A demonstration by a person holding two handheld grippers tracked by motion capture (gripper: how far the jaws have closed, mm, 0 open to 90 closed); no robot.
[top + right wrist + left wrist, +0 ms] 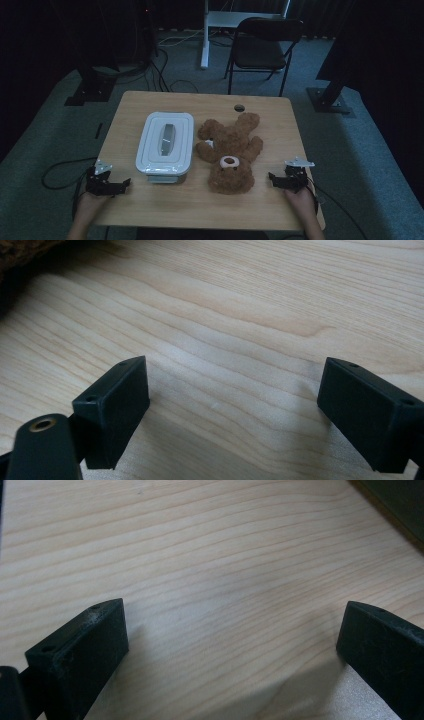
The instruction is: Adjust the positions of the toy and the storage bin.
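Note:
A brown teddy bear [230, 150] lies on its back in the middle of the wooden table [200, 205], head toward me. Beside it on the left stands a white lidded plastic box [165, 145]. My left gripper [126, 184] rests near the table's front left, left of the box, jaws wide open over bare wood [225, 580]. My right gripper [272, 179] sits at the front right, just right of the bear's head, also open with nothing between its fingers [112, 410]. A bit of brown fur [20, 250] shows at the top left of the right gripper view.
A round cable hole [239, 107] sits near the table's far edge. Behind the table stand a black folding chair [262, 45] and a white desk leg [204, 35]. Cables [55, 175] trail on the grey carpet.

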